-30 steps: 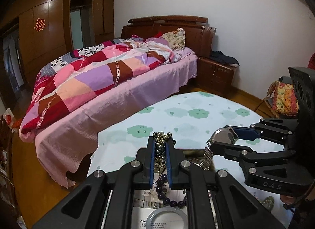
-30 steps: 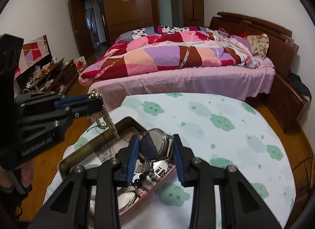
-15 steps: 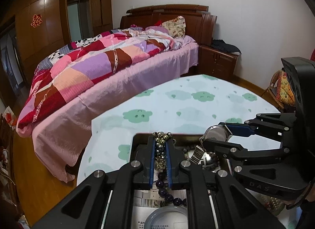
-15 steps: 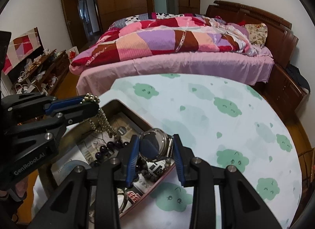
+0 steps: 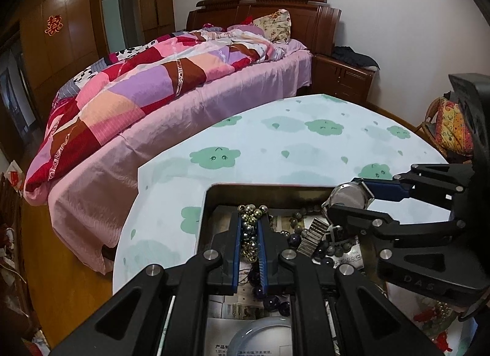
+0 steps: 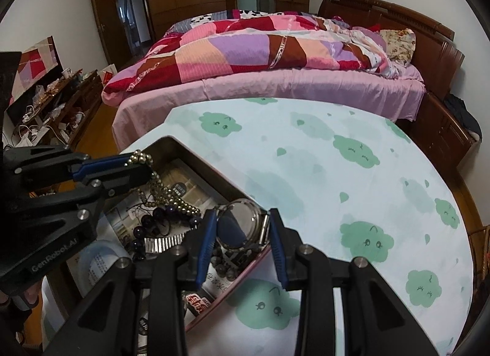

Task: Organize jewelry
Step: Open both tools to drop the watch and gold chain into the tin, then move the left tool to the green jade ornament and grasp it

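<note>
Low in the centre of the left wrist view, the left gripper [image 5: 249, 233] has its blue-padded fingers pinched nearly together on a strand of small brassy metallic beads [image 5: 251, 218], which bunch up at the fingertips and trail down between the pads. Over in the right half of that frame, the right gripper [image 5: 349, 203] comes in from the side, clamped on a round silver wristwatch with a dark face [image 5: 349, 196], its ribbed metal band [image 5: 312, 236] dangling below. Both sit over a rectangular dull-metal tin tray [image 5: 269, 187] lined with printed paper, and on that lining lie dark purple round beads [image 5: 275, 301] and, at the bottom edge, a pale blue ring-shaped bangle [image 5: 260, 334]. Switch to the right wrist view: the right gripper [image 6: 242, 230], lower centre, is spread only as wide as the watch [image 6: 239, 224] case, pads against its sides, holding it just above the tray's [image 6: 196, 154] near right rim. At the left of this frame the left gripper [image 6: 137, 163] pokes in, the brassy bead strand [image 6: 162, 187] draping from its tip down into the tray beside the purple beads [image 6: 153, 218]. The tray rests on a round table covered in a pale blue cloth with green cloud faces [image 6: 337, 172], and a bed with a pink-and-purple patchwork quilt [image 6: 245, 43] fills the upper frame.
</note>
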`<state>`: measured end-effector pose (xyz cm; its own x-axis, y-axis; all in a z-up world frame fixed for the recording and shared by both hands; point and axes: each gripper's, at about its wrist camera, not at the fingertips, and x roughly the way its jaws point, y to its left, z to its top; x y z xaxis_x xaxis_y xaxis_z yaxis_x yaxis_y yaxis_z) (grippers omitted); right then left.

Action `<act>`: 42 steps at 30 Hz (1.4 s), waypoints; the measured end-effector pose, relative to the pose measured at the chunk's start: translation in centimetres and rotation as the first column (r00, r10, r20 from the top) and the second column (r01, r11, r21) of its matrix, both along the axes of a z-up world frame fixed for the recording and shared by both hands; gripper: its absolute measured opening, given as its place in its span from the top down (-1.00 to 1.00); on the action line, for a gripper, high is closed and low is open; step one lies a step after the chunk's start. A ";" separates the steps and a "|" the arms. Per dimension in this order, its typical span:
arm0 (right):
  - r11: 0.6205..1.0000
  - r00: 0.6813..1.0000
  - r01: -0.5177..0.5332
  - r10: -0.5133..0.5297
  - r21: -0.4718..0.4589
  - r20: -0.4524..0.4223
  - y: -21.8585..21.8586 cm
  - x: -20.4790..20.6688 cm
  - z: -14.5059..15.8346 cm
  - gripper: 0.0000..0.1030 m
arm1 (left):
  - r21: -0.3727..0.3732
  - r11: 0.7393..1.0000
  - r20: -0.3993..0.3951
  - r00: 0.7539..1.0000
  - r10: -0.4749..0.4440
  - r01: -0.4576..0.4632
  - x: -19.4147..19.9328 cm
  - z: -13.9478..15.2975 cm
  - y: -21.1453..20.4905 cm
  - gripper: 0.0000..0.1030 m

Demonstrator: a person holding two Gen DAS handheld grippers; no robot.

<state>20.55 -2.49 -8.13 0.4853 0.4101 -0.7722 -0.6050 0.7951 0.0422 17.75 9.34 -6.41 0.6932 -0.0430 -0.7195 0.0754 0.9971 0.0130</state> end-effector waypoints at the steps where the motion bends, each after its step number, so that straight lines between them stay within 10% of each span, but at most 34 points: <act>1: 1.000 1.000 -0.002 0.002 -0.001 -0.003 0.1 0.0 0.0 0.26 | 0.003 1.000 0.006 1.000 0.008 -0.008 0.0 0.0 0.1 0.82; 8: 1.000 1.000 -0.005 0.005 0.022 -0.002 0.0 0.0 0.2 0.00 | 0.014 1.000 -0.003 1.000 0.019 -0.019 -0.1 -0.2 0.2 0.51; 10: 1.000 1.000 0.001 -0.001 0.028 0.001 -0.1 0.0 0.3 -0.14 | 0.020 0.999 0.014 0.999 0.034 -0.035 -0.4 0.1 0.2 -0.08; 12: 0.999 1.000 0.012 -0.012 0.034 0.002 -0.4 0.0 0.4 -0.16 | 0.034 0.998 0.046 0.998 0.053 -0.054 -0.8 0.6 0.3 -0.26; 27: 0.998 0.999 0.030 -0.031 0.049 0.018 -4.0 -1.6 2.6 -0.42 | 0.010 0.993 0.083 0.990 0.113 -0.114 -4.4 1.4 0.2 -0.27; 42: 0.975 0.979 0.200 -0.195 0.101 -0.056 -14.9 -6.6 0.3 -0.59 | -0.008 0.998 0.094 0.993 -0.067 0.068 -11.5 1.0 -8.9 -0.27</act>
